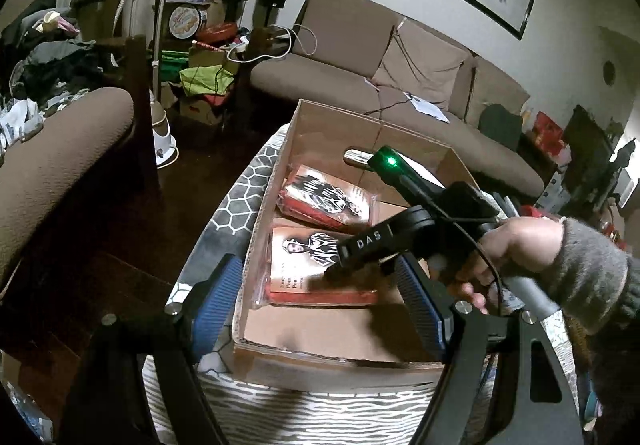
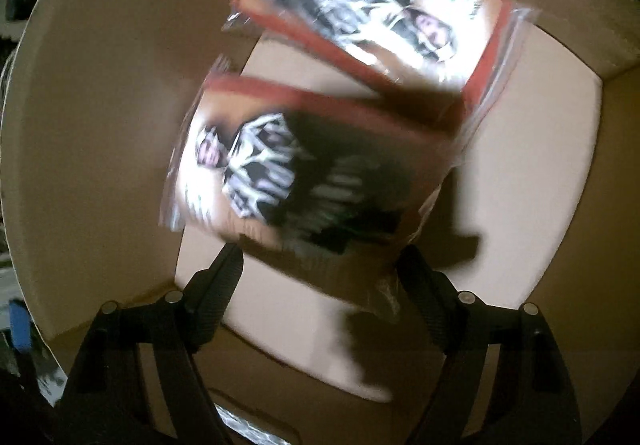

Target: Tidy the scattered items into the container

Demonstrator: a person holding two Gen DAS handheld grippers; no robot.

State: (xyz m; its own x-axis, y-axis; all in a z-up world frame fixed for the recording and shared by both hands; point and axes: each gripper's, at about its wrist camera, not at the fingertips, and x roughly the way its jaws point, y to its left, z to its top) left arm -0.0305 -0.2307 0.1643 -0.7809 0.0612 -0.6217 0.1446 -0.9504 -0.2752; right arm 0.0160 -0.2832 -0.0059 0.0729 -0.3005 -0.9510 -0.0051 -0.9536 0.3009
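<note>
An open cardboard box (image 1: 320, 341) stands on a patterned table. Two red plastic-wrapped packets with a black-and-white figure lie in it: the near packet (image 1: 304, 269) and the far packet (image 1: 328, 197). My left gripper (image 1: 320, 305), with blue pads, is open and empty above the box's near edge. My right gripper (image 2: 316, 281) is open inside the box just above the near packet (image 2: 288, 165); the far packet (image 2: 372, 9) lies beyond. The right tool and hand (image 1: 512, 245) reach into the box from the right in the left wrist view. The right view is blurred.
The table has a grey hexagon cloth (image 1: 236, 213). A brown sofa (image 1: 400, 69) stands behind the box, an armchair (image 1: 60, 173) to the left. Cluttered shelves (image 1: 200, 25) and a white appliance (image 1: 164, 133) stand at the back left.
</note>
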